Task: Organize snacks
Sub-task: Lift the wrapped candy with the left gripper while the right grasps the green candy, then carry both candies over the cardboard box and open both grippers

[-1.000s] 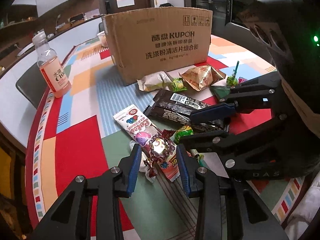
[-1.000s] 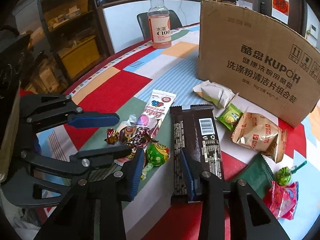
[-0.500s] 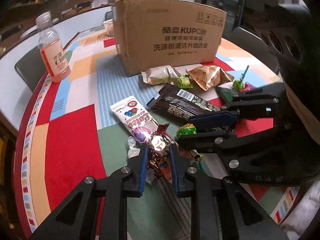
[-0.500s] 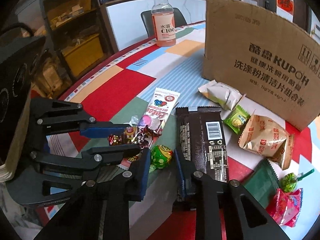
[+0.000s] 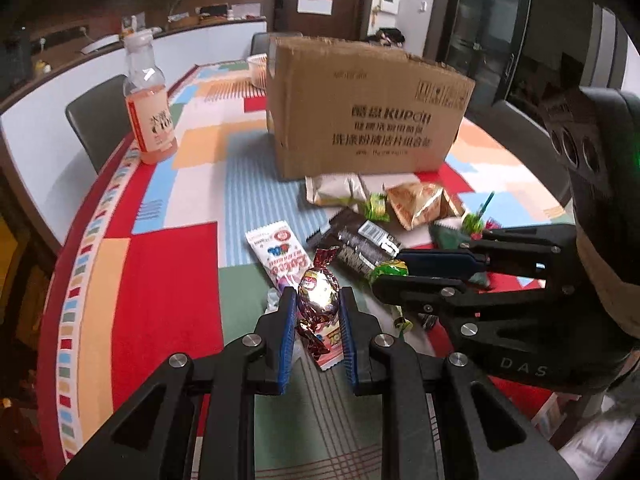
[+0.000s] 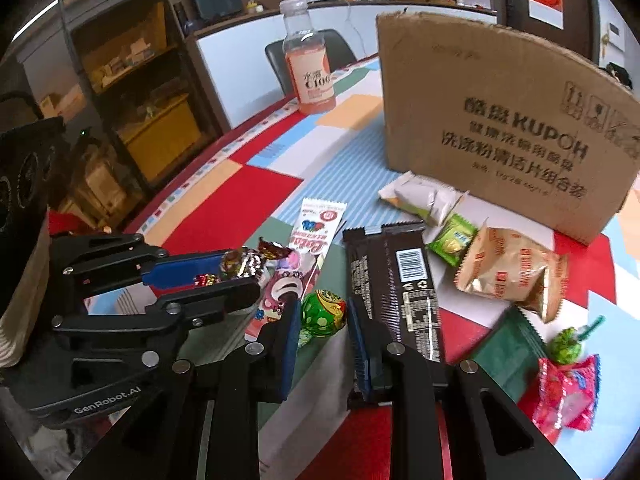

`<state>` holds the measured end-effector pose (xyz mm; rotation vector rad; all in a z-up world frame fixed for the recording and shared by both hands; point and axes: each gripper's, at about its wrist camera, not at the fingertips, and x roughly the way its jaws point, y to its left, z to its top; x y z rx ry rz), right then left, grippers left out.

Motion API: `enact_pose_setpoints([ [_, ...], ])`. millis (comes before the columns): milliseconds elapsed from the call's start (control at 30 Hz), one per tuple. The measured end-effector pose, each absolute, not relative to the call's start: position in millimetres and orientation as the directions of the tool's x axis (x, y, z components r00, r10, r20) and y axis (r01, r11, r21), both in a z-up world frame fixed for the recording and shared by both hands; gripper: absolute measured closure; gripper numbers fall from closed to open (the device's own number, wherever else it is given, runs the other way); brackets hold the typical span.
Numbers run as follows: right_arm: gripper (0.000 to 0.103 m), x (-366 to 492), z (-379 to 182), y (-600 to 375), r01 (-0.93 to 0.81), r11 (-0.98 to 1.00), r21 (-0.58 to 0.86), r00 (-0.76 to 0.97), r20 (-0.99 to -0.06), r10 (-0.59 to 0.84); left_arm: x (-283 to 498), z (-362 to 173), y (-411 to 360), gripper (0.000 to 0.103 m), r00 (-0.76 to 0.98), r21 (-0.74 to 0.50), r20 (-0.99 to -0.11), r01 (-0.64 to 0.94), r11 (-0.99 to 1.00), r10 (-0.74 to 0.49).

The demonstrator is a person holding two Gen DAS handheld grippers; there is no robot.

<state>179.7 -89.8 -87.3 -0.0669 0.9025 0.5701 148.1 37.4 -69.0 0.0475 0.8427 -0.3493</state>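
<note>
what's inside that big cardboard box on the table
Nothing inside shows. Both wrist views catch only the cardboard box's outer wall and ragged top edge; its inside is hidden. Snack packets lie on the table in front of it.

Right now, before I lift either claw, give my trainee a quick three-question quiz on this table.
1. True or false: the left claw is shut on the foil-wrapped candy.
2. What does the right claw grip? A) the dark chocolate bar B) the green round candy C) the pink drink bottle
3. Fill in: the snacks lie in front of the cardboard ____.

Key: 1 true; 2 B; 3 box.
</note>
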Motion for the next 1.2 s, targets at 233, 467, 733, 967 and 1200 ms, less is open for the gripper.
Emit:
enact_pose_setpoints([
  [233,0.077,165,-60,-105,-0.468,0.868,0.164,0.552,-0.713,0.432,136,-40,32,0.082,0.667,-0.094,-0.692,0.296,0.951,-0.276],
  [467,0.077,156,-28,-125,-0.434,0.889,0.145,0.632,-0.654,0.415,134,-11,20,0.082,0.715,-0.084,-0.639,0.3,0.95,-0.282],
  [733,0.077,163,3,-149,-0.388,0.91,0.144,0.71,-0.583,0.395,149,23,5,0.082,0.765,-0.07,-0.574,0.31,0.948,-0.293],
  [967,0.077,176,35,-167,-0.35,0.929,0.119,0.783,-0.507,0.36,172,52,-9,0.081,0.8,-0.049,-0.517,0.326,0.944,-0.303],
  [1200,0.077,198,70,-181,-0.304,0.947,0.105,0.844,-0.432,0.319,204,74,-21,0.081,0.817,-0.033,-0.487,0.334,0.942,-0.307],
])
